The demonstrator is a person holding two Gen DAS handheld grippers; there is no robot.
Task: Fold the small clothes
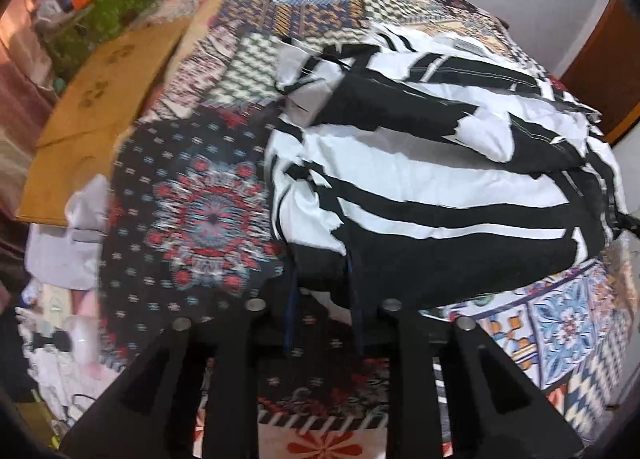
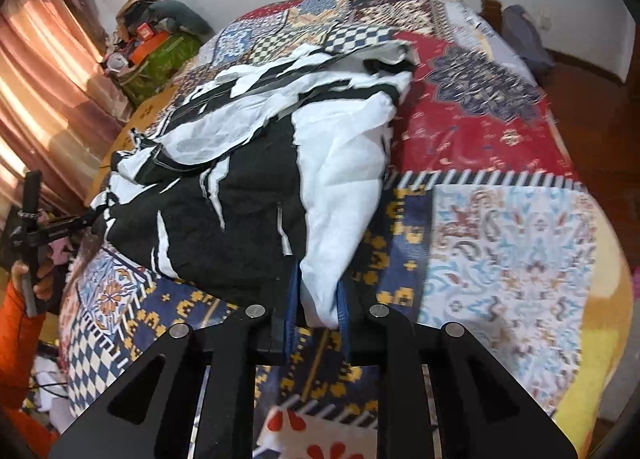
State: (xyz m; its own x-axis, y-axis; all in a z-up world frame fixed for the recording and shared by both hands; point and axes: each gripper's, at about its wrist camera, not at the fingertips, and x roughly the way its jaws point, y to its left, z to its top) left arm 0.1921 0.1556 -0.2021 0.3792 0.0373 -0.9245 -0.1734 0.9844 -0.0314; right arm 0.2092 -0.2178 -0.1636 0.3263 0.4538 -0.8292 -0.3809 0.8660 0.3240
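Observation:
A black-and-white striped garment (image 1: 440, 187) lies crumpled on a patchwork bedspread (image 1: 208, 219). In the left wrist view my left gripper (image 1: 323, 299) is shut on the garment's black near edge, with the cloth bunched between its blue fingers (image 1: 290, 299). In the right wrist view the same garment (image 2: 240, 187) spreads away from me across the bedspread (image 2: 500, 239). My right gripper (image 2: 318, 303) is shut on a white fold of it at the near end. A hand in an orange sleeve (image 2: 24, 275) holds the left tool at the garment's far left corner.
A cardboard sheet (image 1: 100, 99) lies left of the bed, with a cluttered green-covered pile (image 1: 108, 7) behind it. Loose pale clothes (image 1: 72, 239) lie on the floor at the left. A curtain (image 2: 40, 59) hangs left, and a brown wooden door (image 1: 600, 71) stands at the right.

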